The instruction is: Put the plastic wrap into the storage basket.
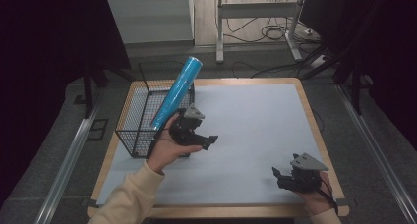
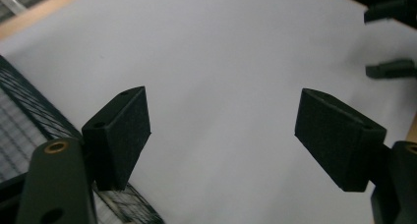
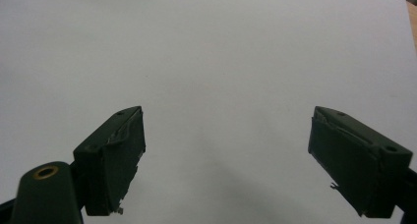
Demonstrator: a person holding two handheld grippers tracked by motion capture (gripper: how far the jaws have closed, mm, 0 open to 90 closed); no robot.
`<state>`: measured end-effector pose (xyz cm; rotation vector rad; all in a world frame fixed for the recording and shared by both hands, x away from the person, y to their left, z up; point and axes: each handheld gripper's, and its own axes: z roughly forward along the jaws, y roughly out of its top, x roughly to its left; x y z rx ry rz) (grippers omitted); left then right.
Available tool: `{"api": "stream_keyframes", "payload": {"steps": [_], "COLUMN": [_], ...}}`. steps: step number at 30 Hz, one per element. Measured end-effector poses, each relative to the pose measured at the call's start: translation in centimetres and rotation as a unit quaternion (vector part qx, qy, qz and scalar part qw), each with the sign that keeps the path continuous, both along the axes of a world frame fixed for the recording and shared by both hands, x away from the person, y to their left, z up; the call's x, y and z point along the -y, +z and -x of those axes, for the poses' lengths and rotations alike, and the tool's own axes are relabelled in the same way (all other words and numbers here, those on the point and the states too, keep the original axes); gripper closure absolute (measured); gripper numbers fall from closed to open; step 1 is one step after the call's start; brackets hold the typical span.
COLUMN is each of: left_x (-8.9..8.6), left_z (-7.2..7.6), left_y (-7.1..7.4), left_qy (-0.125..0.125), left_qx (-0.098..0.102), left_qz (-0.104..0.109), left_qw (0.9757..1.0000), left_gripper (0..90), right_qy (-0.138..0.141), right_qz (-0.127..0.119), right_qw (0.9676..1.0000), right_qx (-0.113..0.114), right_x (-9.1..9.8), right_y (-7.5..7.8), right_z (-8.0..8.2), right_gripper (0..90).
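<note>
Placement looks done: blue plastic roll [image 1: 175, 92] is leaned in black wire basket [image 1: 132, 117] behind left gripper [image 1: 205, 140]; both jaws are held open, empty, right gripper [image 1: 278, 176] included.

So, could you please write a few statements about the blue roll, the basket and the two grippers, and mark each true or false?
1. The blue roll leans tilted in the wire basket, its top end poking above the rim. True.
2. The left gripper is clamped on the roll. False: its jaws stand apart with nothing between them.
3. The right gripper has its jaws open over the white mat. True.
4. The basket sits at the table's right edge. False: it stands at the left edge.
</note>
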<state>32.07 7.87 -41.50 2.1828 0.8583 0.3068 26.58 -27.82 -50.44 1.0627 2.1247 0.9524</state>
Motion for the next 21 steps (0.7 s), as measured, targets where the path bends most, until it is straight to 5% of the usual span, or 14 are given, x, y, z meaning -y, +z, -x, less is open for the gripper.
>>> {"api": "stream_keyframes", "payload": {"steps": [5, 8, 21], "left_x": [0.8, 0.6, 0.8], "left_z": [1.9, 2.5, 2.8], "left_y": [-2.2, -3.0, -4.7], "left_qy": [-0.012, -0.018, -0.025], "left_qx": [0.0, -0.006, -0.028], "left_qz": [-0.015, -0.007, -0.015], "left_qw": [0.9998, 0.9998, 0.9992], "left_gripper": [21.1, 21.7, 21.7], "right_qy": [-0.001, -0.002, 0.002], "right_qz": [0.002, 0.002, -0.001], "right_qw": [1.0, 1.0, 0.9999], "right_qx": [0.001, 0.003, 0.014], "right_x": [0.1, 0.2, 0.1], "right_y": [-0.1, -0.1, 0.1], "right_z": [0.0, -0.1, 0.0], "right_gripper": [14.4, 14.4, 14.4]}}
